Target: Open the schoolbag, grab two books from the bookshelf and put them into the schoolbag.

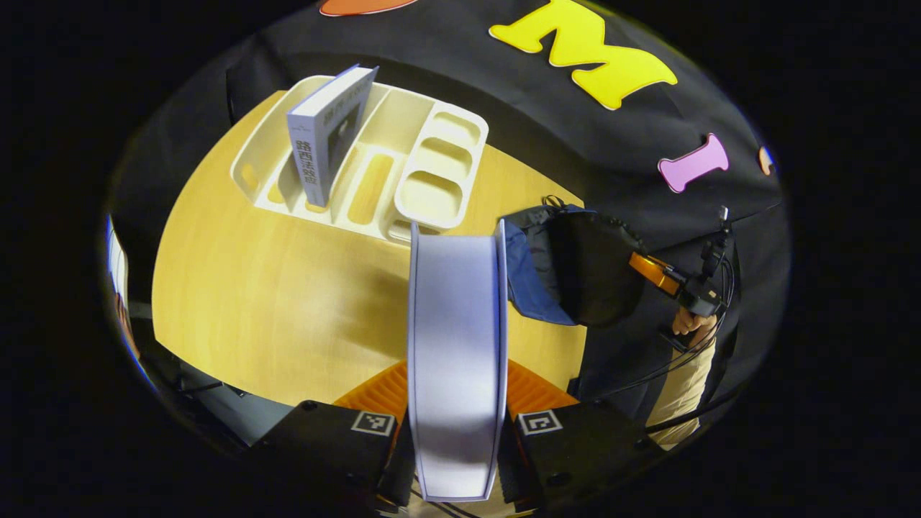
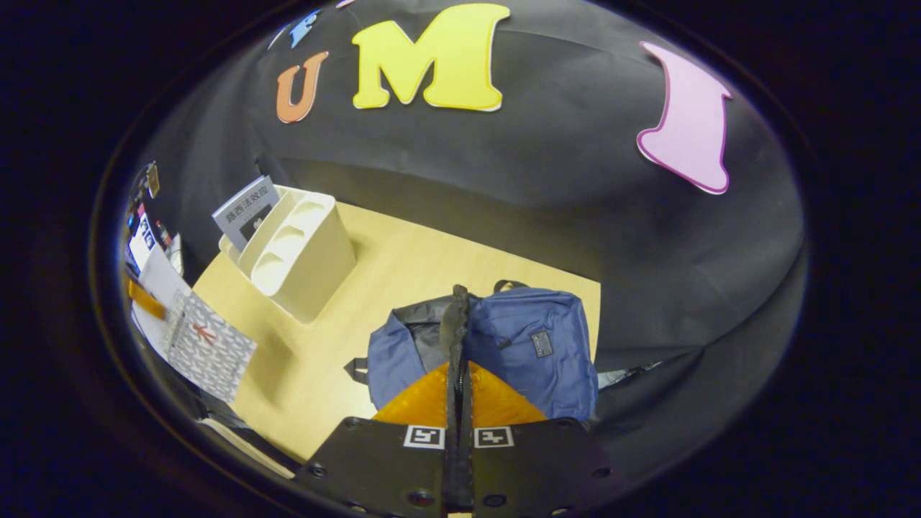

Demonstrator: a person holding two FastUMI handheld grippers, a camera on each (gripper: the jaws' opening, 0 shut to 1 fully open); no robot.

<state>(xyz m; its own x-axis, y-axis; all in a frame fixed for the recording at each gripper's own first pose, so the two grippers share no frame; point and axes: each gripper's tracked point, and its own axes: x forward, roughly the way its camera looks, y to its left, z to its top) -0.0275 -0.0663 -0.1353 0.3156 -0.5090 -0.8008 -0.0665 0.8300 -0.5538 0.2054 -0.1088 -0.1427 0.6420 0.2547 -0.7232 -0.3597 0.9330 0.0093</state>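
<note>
My left gripper (image 1: 457, 367) is shut on a book (image 1: 457, 338), held above the wooden table (image 1: 273, 288) with its white page edge toward the camera. In the right gripper view that book (image 2: 198, 338) shows a patterned cover at the left. A second book (image 1: 327, 137) leans in the white bookshelf (image 1: 424, 165). The blue schoolbag (image 1: 529, 280) stands open to the right of the held book. My right gripper (image 2: 458, 374) is shut on the dark zipper edge (image 2: 456, 324) of the schoolbag (image 2: 532, 345) and holds it up. The bookshelf (image 2: 302, 252) sits far left.
A hand (image 1: 694, 324) and beige sleeve hold the right gripper (image 1: 651, 270), with cables trailing down. The table's near edge runs in front of the left gripper. Small clutter (image 2: 147, 230) lies beyond the table's left side.
</note>
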